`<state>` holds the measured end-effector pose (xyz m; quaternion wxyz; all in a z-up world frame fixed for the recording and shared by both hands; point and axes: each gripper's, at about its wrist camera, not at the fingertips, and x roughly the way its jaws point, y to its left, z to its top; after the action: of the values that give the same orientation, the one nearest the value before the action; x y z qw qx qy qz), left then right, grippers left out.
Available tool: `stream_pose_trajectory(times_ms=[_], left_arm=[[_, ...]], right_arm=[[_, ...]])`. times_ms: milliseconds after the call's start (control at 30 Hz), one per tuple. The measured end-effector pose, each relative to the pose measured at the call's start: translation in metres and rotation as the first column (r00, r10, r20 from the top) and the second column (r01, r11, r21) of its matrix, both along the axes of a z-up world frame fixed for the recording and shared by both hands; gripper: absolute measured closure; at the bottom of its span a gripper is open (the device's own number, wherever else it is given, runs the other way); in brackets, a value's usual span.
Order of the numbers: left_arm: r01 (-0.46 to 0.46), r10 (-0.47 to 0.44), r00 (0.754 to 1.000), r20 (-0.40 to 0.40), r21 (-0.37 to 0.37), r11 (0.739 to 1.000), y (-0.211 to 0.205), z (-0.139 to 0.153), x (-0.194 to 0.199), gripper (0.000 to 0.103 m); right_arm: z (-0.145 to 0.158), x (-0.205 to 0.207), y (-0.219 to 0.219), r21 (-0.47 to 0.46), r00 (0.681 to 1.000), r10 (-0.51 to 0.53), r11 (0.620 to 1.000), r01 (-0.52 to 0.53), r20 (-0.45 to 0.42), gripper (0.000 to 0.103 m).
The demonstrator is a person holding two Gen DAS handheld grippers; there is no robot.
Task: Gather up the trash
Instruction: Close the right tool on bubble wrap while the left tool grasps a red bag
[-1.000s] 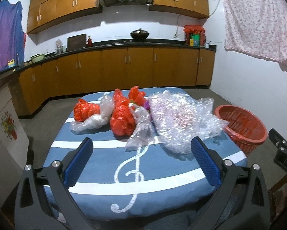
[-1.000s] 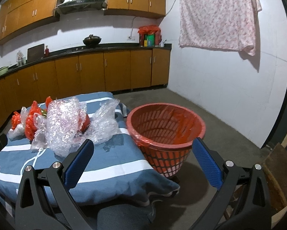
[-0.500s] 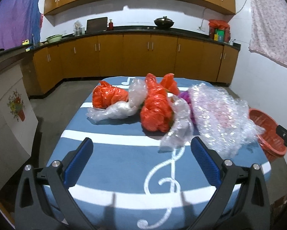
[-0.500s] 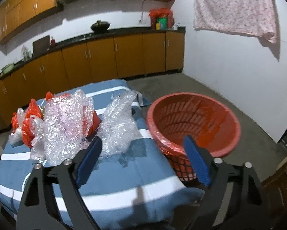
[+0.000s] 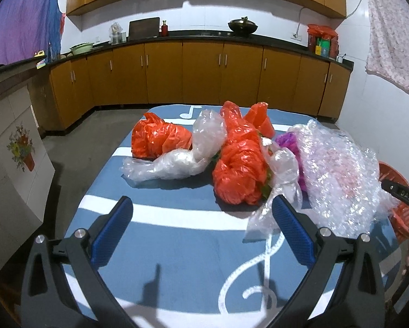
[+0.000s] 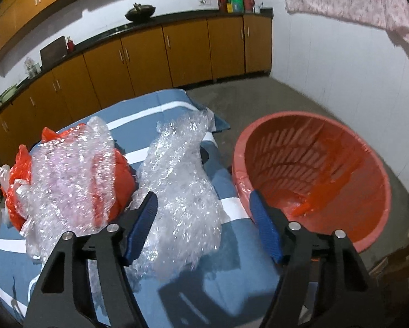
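Observation:
Trash lies on a blue striped tablecloth [image 5: 177,235]: orange plastic bags [image 5: 240,169], clear plastic bags [image 5: 177,161], a purple scrap [image 5: 288,140] and bubble wrap [image 5: 338,175]. My left gripper [image 5: 201,218] is open and empty, just short of the nearest orange bag. My right gripper [image 6: 203,213] is open, its fingers on either side of the near end of a bubble wrap piece [image 6: 182,191]. A second bubble wrap piece [image 6: 73,175] covers an orange bag [image 6: 122,175]. The red basket [image 6: 313,175] stands right of the table.
Wooden kitchen cabinets [image 5: 204,76] run along the back wall under a dark counter. A pink cloth [image 6: 349,0] hangs on the right wall. Bare concrete floor [image 6: 248,101] lies around the table and basket. A tiled white cabinet [image 5: 10,158] stands at left.
Both grippers moved forward and lower toward the trash. The right gripper came in over the near bubble wrap piece with its jaws narrower. The left gripper closed in on the orange bags.

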<state>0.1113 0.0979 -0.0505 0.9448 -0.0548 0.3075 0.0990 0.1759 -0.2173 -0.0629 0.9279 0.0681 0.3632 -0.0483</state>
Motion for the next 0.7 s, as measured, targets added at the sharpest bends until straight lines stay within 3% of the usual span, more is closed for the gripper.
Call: stream_pose_trajectory(times_ms=[133, 400, 567, 700], left_arm=[[0.002, -0.002, 1.0, 0.009, 0.007, 1.0, 0.004, -0.001, 0.012, 0.007], [0.07, -0.07, 0.998, 0.003, 0.0, 0.998, -0.001, -0.004, 0.043, 0.022], [0.109, -0.11, 0.994, -0.021, -0.038, 0.993, -0.007, -0.009, 0.067, 0.03], [0.134, -0.137, 0.989, -0.05, -0.064, 0.989, -0.008, -0.016, 0.083, 0.042]], right_arm=[[-0.008, 0.008, 0.003, 0.01, 0.999, 0.029, 1.0, -0.029, -0.033, 0.043], [-0.017, 0.014, 0.019, -0.025, 0.994, 0.095, 0.995, -0.097, -0.054, 0.074], [-0.017, 0.013, 0.016, -0.017, 0.993, 0.101, 0.995, -0.102, -0.054, 0.081], [-0.017, 0.012, 0.015, -0.016, 0.993, 0.105, 0.994, -0.106, -0.054, 0.082]])
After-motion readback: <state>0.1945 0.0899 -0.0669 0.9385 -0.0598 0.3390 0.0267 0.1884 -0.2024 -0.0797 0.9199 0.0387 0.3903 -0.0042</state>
